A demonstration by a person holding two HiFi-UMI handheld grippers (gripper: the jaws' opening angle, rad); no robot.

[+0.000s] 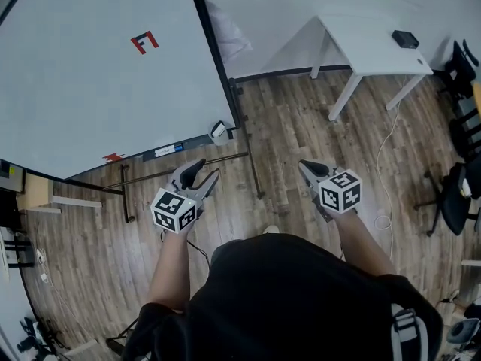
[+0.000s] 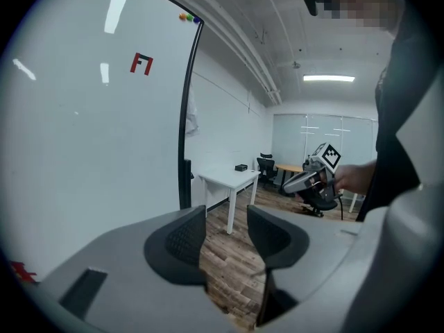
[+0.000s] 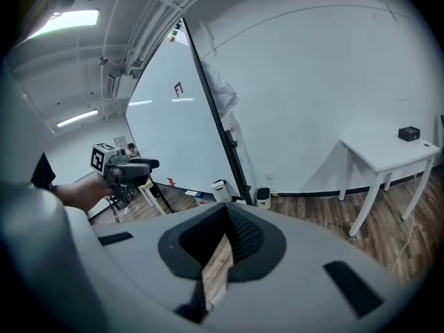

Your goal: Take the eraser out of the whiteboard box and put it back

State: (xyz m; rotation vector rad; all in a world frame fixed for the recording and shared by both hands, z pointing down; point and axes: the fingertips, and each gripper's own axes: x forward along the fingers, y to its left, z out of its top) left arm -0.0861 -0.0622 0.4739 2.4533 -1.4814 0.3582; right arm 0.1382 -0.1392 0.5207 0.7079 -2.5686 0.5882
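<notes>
**Eraser not made out, both hand-held grippers held off the board**

Eraser: it cannot be made out in any view. A small white box [image 1: 218, 131] is seen at the lower right corner of the large white whiteboard in a black frame [image 1: 90, 81], just beside the frame's black post, and its contents cannot be told.

The left hand-held gripper [image 1: 209, 168] is held over the brown wooden plank floor [image 1: 301, 126], near the board's bottom edge and short of the small white box. In the left gripper view its two dark ribbed jaws are parted, with only floor seen between them, so it is released and empty. Its cube with square markers [image 1: 174, 210] is turned towards the head camera.

The right hand-held gripper [image 1: 304, 167] is held well to the right of the board, apart from the left one. In the right gripper view its jaws are seen to meet at the tips, with a thin sliver of floor showing behind them. It is clenched on nothing. Its marker cube [image 1: 340, 191] sits just behind the jaws.

A small red angular mark [image 1: 144, 42] is seen high on the board. A white counter on slanted legs [image 1: 368, 43] stands against the wall at the upper right and carries a small black box [image 1: 404, 38]. Black office chairs [image 1: 458, 194] are seen at the right edge. The person's black top [image 1: 285, 299] fills the bottom of the head view.
</notes>
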